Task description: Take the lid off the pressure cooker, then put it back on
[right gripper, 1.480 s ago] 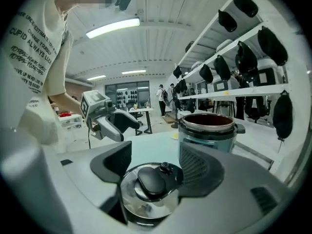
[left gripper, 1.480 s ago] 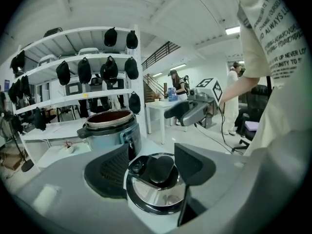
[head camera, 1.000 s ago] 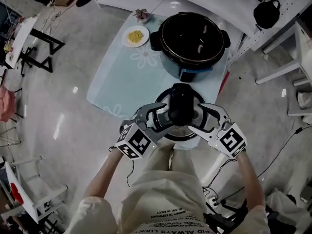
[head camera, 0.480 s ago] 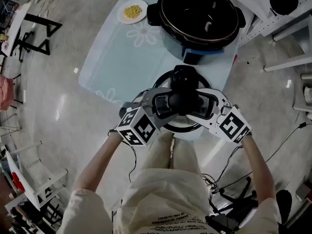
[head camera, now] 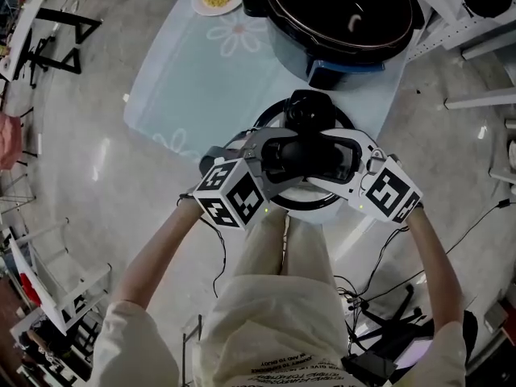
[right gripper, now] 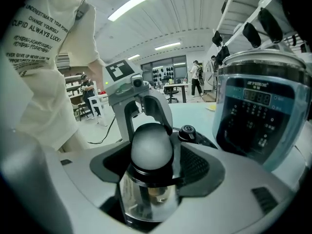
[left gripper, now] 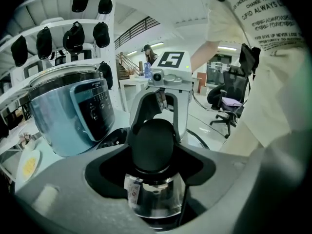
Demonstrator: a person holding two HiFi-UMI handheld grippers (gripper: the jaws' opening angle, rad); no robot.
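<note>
Currently held item: lid (head camera: pixel 311 111) of the pressure cooker (head camera: pixel 290 55), gripped by its black knob (head camera: pixel 302 158).

- Left gripper (head camera: pixel 278 161): jaws closed against the knob from the person's left side.
- Right gripper (head camera: pixel 332 161): jaws closed against the same knob from the opposite side, so the two grippers face each other with the knob between them.
- Head view only: the lid's round outline lies directly beneath both grippers. The open cooker pot stands just beyond them on a pale blue table (head camera: pixel 201 79). A plate (head camera: pixel 200 2) of yellow food sits further off, ahead and to the left of the left gripper.
- Left gripper view only: the knob (left gripper: pixel 153 147) stands on a shiny collar. The cooker's control panel (left gripper: pixel 90 108) is to the left of the jaws, and the right gripper's marker cube (left gripper: pixel 171 60) is straight ahead.
- Right gripper view only: a small black valve (right gripper: pixel 187 130) on the lid sits just beyond the knob (right gripper: pixel 151 150), with the cooker body (right gripper: pixel 258 116) to the right of the jaws.
- Orientation: the lid is roughly level with its top face up, and the knob's long axis is upright, pointing toward the head camera.
- Whether the lid touches the table cannot be told.
</note>
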